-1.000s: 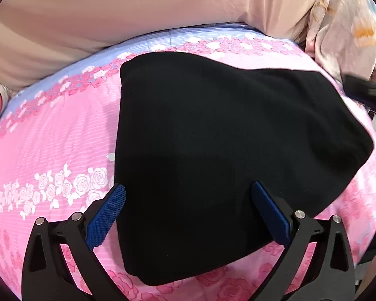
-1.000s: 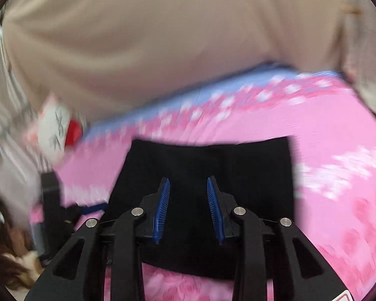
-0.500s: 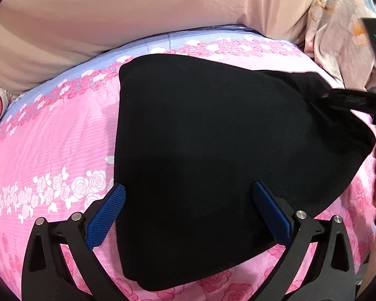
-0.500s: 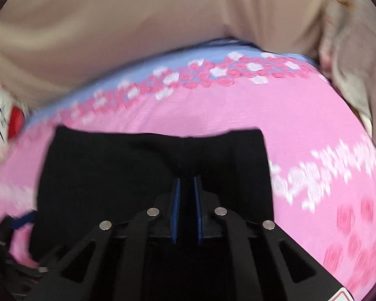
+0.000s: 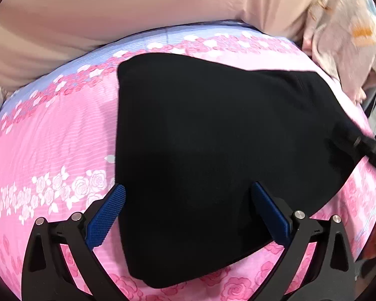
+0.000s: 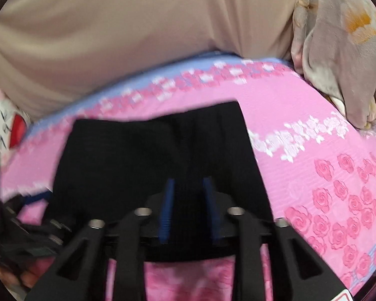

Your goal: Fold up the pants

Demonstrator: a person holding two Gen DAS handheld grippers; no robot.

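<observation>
Lying flat, folded black pants [image 5: 213,155] stretch left-to-right.

pants on the bed, grippers either side

Folded pants [image 5: 213,155] lie on the bedsheet [image 5: 50,150], curtain [image 5: 112,20] behind; left gripper [image 5: 188,215] near edge, right gripper [image 6: 188,208] at far side.

- Right gripper [image 6: 188,210]: blue-padded jaws, nearly closed half a second ago, now stand apart over the near edge of the folded black fabric pants [image 6: 158,158].
- Pants' right corner [image 5: 338,125], lifted half a second ago, again lies flatter.
</observation>
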